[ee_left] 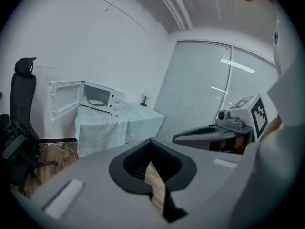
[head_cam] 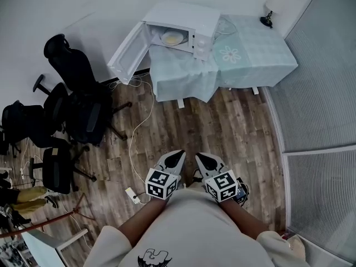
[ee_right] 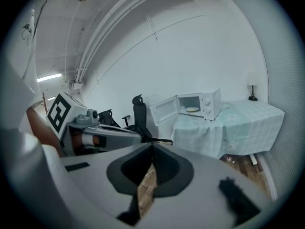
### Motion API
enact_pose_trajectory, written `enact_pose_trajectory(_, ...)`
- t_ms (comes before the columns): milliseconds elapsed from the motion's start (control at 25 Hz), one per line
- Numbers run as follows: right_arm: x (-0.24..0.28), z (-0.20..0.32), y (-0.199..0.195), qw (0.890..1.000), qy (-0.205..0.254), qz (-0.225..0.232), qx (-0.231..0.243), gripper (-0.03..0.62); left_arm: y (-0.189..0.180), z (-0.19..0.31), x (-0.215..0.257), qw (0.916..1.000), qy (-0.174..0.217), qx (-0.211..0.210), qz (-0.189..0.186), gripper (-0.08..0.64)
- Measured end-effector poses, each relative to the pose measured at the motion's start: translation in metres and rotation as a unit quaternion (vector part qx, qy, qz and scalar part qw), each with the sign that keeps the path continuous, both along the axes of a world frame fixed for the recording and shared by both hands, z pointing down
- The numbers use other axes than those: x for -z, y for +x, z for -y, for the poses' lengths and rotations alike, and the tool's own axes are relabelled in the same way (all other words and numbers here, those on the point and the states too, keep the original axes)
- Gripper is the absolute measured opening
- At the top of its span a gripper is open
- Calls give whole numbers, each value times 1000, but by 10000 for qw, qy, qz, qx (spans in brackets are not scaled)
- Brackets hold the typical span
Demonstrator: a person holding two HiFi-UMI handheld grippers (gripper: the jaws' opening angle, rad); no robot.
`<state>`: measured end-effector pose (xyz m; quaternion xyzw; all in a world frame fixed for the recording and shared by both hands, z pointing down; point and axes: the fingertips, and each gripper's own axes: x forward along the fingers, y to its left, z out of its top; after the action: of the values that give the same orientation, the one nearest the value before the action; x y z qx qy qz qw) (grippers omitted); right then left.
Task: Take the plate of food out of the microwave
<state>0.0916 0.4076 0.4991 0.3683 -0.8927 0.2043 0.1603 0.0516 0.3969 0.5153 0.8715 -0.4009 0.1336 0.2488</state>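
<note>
The white microwave (head_cam: 183,24) stands on a cloth-covered table (head_cam: 250,54) across the room, with its door (head_cam: 129,52) swung open to the left. Inside it lies a plate of pale food (head_cam: 172,37), also small in the left gripper view (ee_left: 96,102) and the right gripper view (ee_right: 192,109). Both grippers are held close to my body, far from the microwave. My left gripper (head_cam: 177,157) and my right gripper (head_cam: 201,158) point forward side by side. Each has its jaws shut with nothing between them.
Several black office chairs (head_cam: 78,93) crowd the left side of the wooden floor. A white cable (head_cam: 146,115) runs from the table to a power strip (head_cam: 132,195) near my feet. A small lamp (head_cam: 271,7) stands on the table's far right corner. Blinds line the right wall.
</note>
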Motion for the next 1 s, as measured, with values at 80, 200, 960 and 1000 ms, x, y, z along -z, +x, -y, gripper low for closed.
enact_pose_trajectory(80,0,1,13,10000,28,4,6,14,10,3,-5,10000,-26,6,79,3)
enact_pose_trajectory(200,-8,6,33,9999,-19,121,10,14,34,9,-9,9999,-13,-62,154,4)
enact_pose_trajectory(960,-60,164,5,9991,-366,-111,199,14,4,173,-38,9987,-118,421,-253,3)
enact_pose_trajectory(1000,-61,184,-4,9989,-395,-157,174,14,-6,194,-39,9985,-155,436,-283,5)
